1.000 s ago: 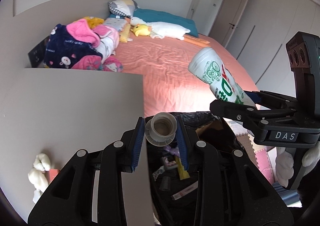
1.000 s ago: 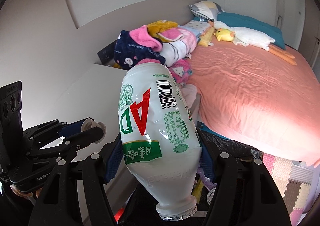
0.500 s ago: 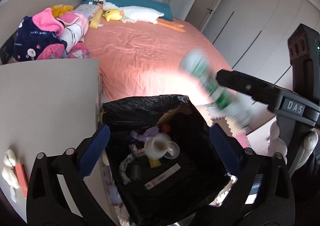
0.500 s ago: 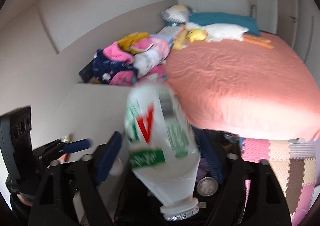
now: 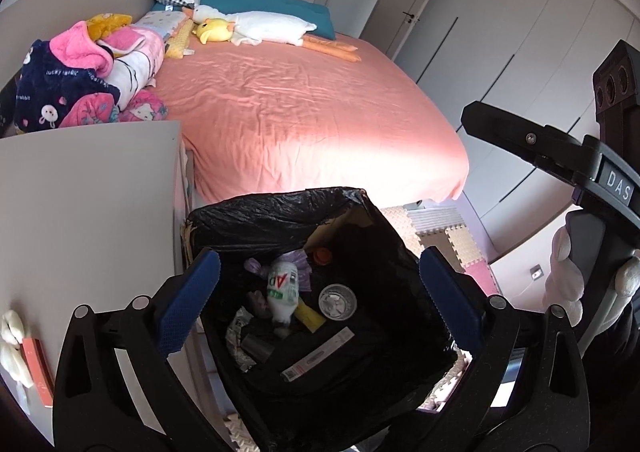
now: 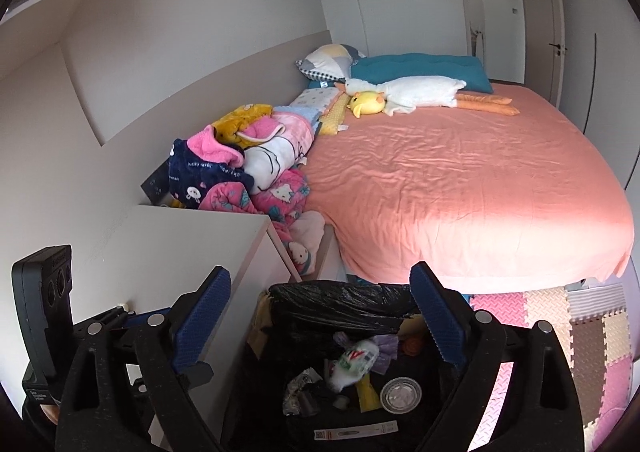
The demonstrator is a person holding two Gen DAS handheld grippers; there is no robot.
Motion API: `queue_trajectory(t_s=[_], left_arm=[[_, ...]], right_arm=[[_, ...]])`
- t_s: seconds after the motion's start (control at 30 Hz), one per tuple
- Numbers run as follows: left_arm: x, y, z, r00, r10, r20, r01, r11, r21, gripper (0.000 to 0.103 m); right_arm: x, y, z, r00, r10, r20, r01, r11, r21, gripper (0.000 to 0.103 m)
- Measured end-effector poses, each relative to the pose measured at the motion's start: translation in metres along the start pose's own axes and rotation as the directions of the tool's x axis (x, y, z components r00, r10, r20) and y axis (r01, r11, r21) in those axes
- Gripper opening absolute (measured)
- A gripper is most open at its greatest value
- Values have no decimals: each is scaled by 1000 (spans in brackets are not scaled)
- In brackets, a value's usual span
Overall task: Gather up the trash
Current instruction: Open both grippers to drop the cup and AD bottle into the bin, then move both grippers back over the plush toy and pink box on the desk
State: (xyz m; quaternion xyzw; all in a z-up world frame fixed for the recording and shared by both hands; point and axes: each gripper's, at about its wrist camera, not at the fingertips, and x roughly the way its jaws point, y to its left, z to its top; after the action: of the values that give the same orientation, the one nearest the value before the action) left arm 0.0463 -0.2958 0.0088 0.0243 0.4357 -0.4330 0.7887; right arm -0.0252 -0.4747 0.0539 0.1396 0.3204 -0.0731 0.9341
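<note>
You are standing over a bin at the foot corner of a bed with a salmon-pink sheet; a heap of bright blankets lies along its wall edge, and a plush goose rests near the pillows. A pale cabinet stands just beside the bin, and foam floor tiles cover the floor under the bed's near edge.

The bin is lined with a black bag and holds mixed litter: a round metal lid, a yellow wrapper, a long white strip near the front wall. The white plastic bottle with green and red lettering lies among this litter toward the middle, neck pointing to the front wall.

Your left gripper hangs above the bin with its jaws spread wide and empty. Your right gripper has just been opening its jaws; nothing sits between them.
</note>
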Motion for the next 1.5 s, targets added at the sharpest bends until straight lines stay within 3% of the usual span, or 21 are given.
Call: queue_trajectory(t_s=[0.2,0.67,1.03,1.5], left_arm=[[-3,7,-2,1000,17,2,-17,1000,-4,96],[-25,37,-18,996,85,20,-83,995,-62,96],[-53,71,-39,987,156,39,-149,979,-141,96],[-92,119,-75,963,265,45,-247,939,-240,96]], right_arm=[[1,11,1,1000,14,20,-14,1000,-27,99],[12,55,-5,998,48,34,-44,992,-118,100],[29,95,-11,993,114,-24,-117,980,-159,100],[46,159,-31,978,182,-105,-202,953,-227,100]])
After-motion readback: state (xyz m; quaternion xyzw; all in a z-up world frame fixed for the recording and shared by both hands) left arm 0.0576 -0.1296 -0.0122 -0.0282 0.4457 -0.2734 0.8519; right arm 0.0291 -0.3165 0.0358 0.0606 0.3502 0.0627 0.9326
